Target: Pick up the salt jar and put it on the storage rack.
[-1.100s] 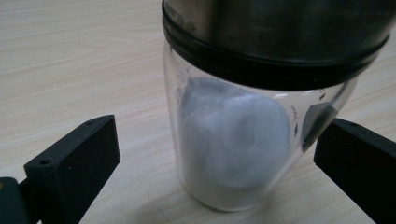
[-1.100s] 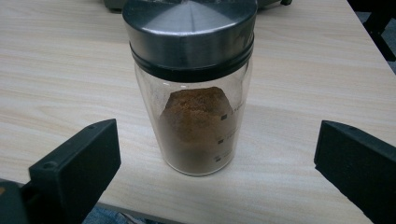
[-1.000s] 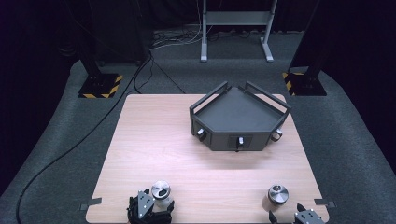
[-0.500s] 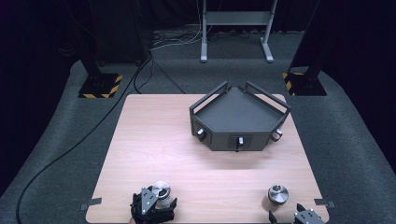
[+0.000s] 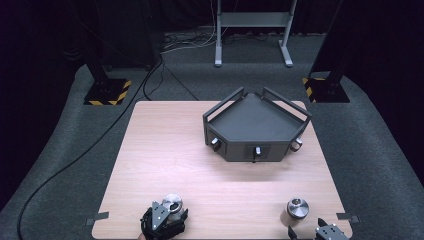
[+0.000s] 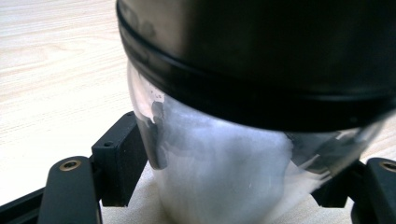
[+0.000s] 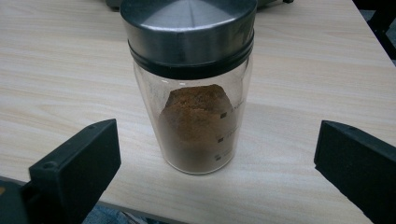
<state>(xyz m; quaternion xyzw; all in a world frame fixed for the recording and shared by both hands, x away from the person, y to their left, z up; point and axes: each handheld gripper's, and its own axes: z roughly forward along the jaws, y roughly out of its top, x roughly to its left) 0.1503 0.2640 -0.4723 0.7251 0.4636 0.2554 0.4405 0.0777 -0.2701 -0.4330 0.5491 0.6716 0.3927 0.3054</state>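
The left hand-held gripper (image 5: 167, 218) sits at the near edge of the counter (image 5: 165, 150) with its two black jaws drawn in narrow on a glass jar of white powder (image 5: 172, 205). Its jaws have just been closing, and the jar stands between them: in the left gripper view the black pads (image 6: 119, 163) lie against the glass on both sides, low on the jar's body, under its dark band and metal lid. The jar stands upright on the wood, and the white powder shows in its lower part.

Well apart from it, along the same near edge, the right hand-held gripper (image 5: 327, 232) has its jaws spread wide. A second glass jar (image 7: 191, 88), holding brown powder under a brushed metal lid, stands just ahead of that gripper and between the lines of its two pads, which are clear of the glass on either side. This jar is upright too, with small printed marks down its side.

Farther out from both grippers, toward the back of the counter and nearer the right one's side, stands a dark grey angular tray (image 5: 257, 125) with raised rails and small knobs on its front faces. Beyond the counter lie grey carpet, a black cable (image 5: 75, 160) and hazard-striped stand bases (image 5: 107, 92).
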